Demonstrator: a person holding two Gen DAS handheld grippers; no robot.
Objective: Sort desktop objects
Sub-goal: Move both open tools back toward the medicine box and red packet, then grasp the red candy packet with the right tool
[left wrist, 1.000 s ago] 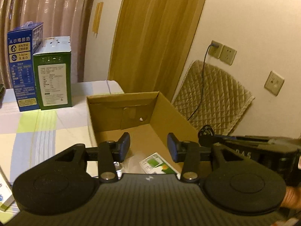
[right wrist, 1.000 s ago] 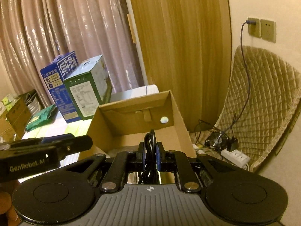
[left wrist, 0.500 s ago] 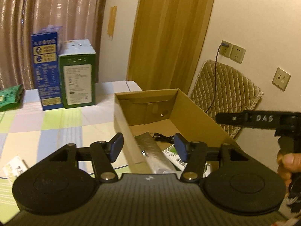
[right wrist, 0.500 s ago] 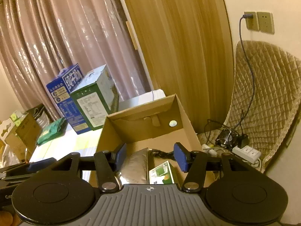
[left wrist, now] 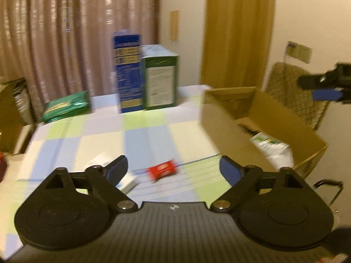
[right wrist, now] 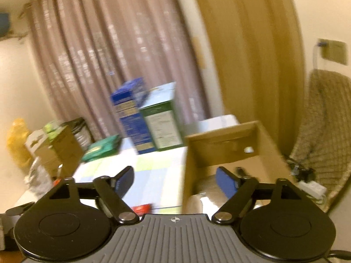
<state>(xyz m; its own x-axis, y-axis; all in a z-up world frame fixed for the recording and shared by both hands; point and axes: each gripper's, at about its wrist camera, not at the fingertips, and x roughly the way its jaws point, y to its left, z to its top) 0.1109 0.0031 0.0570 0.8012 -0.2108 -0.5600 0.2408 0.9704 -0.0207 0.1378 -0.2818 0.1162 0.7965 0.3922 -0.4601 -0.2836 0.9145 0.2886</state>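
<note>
Sorting is partly done as far as you can see: the open brown cardboard box (left wrist: pixel 258 118) at the table's right edge already holds a white-and-green packet (left wrist: pixel 269 144), a crinkly silver pouch (right wrist: pixel 204 188) and a dark cable (left wrist: pixel 246 127), blurred. Left out on the pastel checked tablecloth (left wrist: pixel 105 129): a small red wrapped packet (left wrist: pixel 162 171), a small white carton (left wrist: pixel 118 175), plus a flat green pack (left wrist: pixel 65 106) at the far left. The tall blue carton (left wrist: pixel 128 72) and green carton (left wrist: pixel 161 79) stand upright at the back, touching; can't tell if they count as sortable.

Your left gripper (left wrist: pixel 173 168) has its jaws spread wide, just been opening, nothing between them. The red packet sits near, just beyond and slightly left of centre; the white carton is partly hidden behind the left finger. Your right gripper (right wrist: pixel 174 180) is also wide, just been opening, empty, straddling the box's near wall with the silver pouch behind its right finger. Likely next pick: the red packet.
</note>
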